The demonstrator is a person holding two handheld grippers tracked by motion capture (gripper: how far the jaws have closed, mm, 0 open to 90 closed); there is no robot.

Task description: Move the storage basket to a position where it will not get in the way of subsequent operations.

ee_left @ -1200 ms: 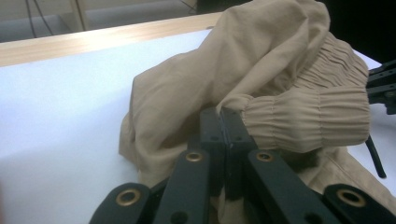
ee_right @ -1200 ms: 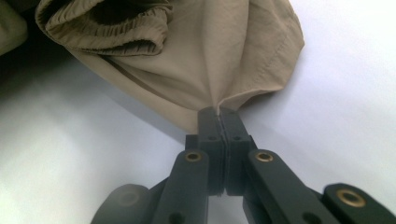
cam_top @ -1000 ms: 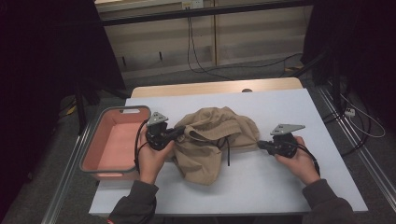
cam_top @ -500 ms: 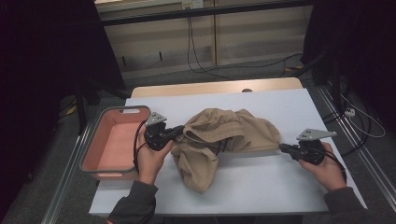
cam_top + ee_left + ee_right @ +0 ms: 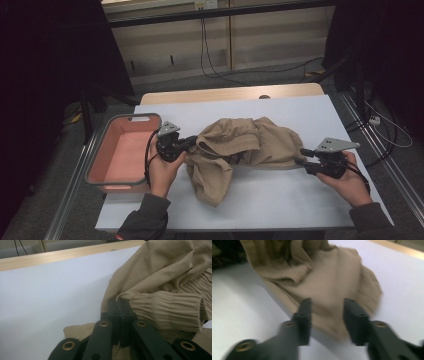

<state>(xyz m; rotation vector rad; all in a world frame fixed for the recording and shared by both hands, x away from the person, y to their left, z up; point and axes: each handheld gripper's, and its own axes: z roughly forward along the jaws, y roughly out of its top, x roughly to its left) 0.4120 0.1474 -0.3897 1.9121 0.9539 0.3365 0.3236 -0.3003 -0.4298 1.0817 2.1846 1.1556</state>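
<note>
My left tool [image 5: 192, 142] has its two jaws pressed together on a fold of the one tan garment [image 5: 245, 147], right beside its ribbed cuff [image 5: 172, 311]. My right tool [image 5: 302, 156] has just been opening; its two jaws now stand apart with the garment's end lying between them, the pads not pressing on it. The picture from that tool is blurred, so I cannot tell whether cloth brushes a jaw. The garment lies crumpled across the middle of the white tabletop [image 5: 300, 205], stretched from nine o'clock to three o'clock between my two tools, with one flap hanging toward six o'clock. One pink bin [image 5: 122, 152] with a grey rim sits at nine o'clock, just beyond my left hand [image 5: 162, 167].
</note>
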